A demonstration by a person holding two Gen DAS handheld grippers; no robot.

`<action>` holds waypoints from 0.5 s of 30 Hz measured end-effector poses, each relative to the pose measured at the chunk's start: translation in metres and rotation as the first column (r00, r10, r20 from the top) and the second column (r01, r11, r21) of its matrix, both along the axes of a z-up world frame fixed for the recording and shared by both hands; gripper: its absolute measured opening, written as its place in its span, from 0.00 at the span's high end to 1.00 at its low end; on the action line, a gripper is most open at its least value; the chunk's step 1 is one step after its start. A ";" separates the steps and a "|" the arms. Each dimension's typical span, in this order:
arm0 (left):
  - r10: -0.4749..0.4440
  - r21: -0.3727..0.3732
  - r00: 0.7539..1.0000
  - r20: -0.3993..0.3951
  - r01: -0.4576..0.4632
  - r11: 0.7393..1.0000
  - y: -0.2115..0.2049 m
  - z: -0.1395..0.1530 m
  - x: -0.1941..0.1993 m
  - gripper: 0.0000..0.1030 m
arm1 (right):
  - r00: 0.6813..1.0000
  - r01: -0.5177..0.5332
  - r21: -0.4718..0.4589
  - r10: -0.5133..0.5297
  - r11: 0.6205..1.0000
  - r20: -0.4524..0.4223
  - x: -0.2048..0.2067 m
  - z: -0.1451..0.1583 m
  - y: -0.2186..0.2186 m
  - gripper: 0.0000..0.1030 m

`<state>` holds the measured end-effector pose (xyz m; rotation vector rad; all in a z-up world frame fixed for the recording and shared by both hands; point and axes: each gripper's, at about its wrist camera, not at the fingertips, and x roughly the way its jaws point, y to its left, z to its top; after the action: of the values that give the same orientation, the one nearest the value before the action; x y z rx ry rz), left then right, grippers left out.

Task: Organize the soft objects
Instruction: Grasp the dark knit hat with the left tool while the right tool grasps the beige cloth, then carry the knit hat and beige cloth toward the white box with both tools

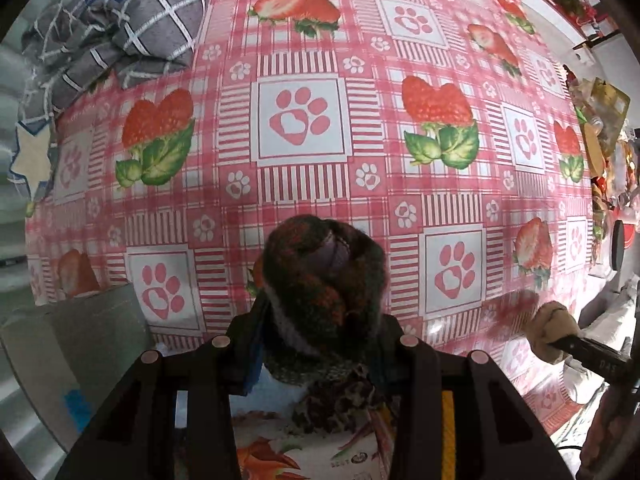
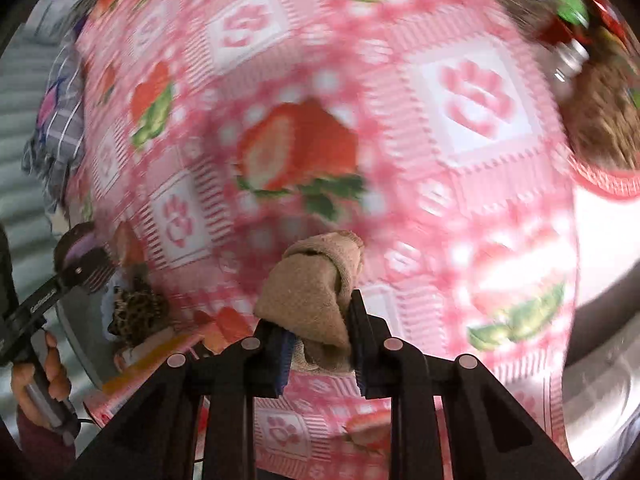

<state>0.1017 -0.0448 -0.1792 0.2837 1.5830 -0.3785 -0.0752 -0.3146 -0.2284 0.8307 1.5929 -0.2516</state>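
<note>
Knitted in dark green and orange, the rolled knit (image 1: 320,272) sits clamped between the blue pads of the left gripper (image 1: 320,332), which points straight down. At 6 o'clock beneath it lies a leopard-print cloth (image 1: 340,400) on a flower-printed receptacle (image 1: 272,452); whether this is a box or a bag cannot be told. It holds at least that 1 cloth. At 8 o'clock stands a grey fabric bin (image 1: 80,340), its inside hidden.

The right gripper (image 2: 318,332) is closed on a tan towelling roll (image 2: 312,280), held clear above the pink strawberry tablecloth (image 2: 480,92). Its view is blurred.

Judged step: carrying both rolls to storage, probably the printed receptacle. To do it well:
- keep each roll pinched across its middle so that the wraps do not spring loose;
- lower the knit beside the leopard cloth, not onto the rim, before releasing;
- bring in 1 gripper at a time, since both converge on the same corner.

Farther off, at 4 o'clock in the right view, a shiny metal basin (image 2: 600,412) shows a bare wall. At 2 o'clock a red-rimmed basket (image 2: 604,186) holds something brown and shaggy, not identifiable. Farthest, at 10 o'clock in the left view, a grey checked cloth heap (image 1: 140,28) lies loose on the table edge, unsorted.
</note>
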 end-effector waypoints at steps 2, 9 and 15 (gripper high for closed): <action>-0.010 -0.001 1.000 0.023 0.010 1.000 0.000 0.010 -0.003 0.56 | 1.000 0.012 -0.001 -0.012 1.000 0.001 -0.007 0.002 0.003 0.75; -0.047 0.000 0.996 0.071 0.047 0.999 0.004 0.036 -0.020 0.56 | 0.999 0.009 -0.031 -0.008 0.999 0.037 -0.019 0.022 0.029 0.75; -0.046 -0.029 0.997 0.069 0.048 0.998 0.026 0.043 -0.040 0.56 | 0.998 -0.003 -0.025 0.005 1.000 0.066 -0.025 0.039 0.045 0.75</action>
<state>0.0619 -0.0188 -0.1360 0.3075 1.5045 -0.4256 -0.1000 -0.2693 -0.1893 0.8092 1.5262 -0.2380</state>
